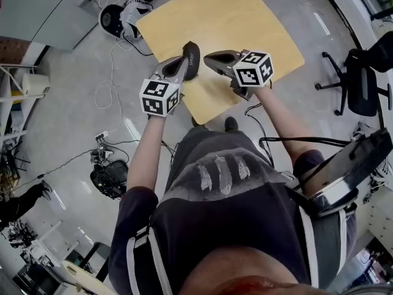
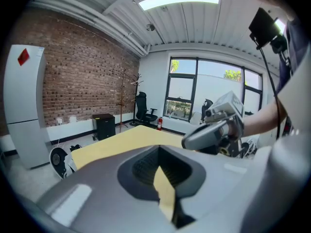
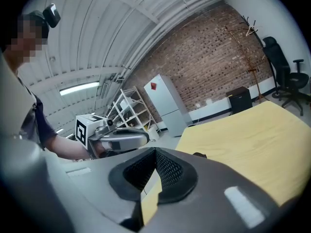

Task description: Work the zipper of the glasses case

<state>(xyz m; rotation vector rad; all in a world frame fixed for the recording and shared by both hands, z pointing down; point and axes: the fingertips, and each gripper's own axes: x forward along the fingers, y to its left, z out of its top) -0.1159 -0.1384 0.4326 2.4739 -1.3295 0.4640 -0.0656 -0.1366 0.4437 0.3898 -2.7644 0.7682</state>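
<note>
Over the wooden table's [image 1: 209, 17] near edge, the left gripper [image 1: 178, 66] has its jaws pressed together with nothing between them. Just at its 2 o'clock the dark glasses case [image 1: 192, 57] lies on the wood. At the case's 3 o'clock the right gripper [image 1: 212, 58] points toward it, jaws likewise closed and empty.

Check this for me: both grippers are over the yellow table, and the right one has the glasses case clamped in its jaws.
Wrong on one point. The right gripper has nothing clamped: the right gripper view shows its jaws together and bare. In the head view, the glasses case sits by the tip of the left gripper. Both grippers are over the yellow table.
</note>
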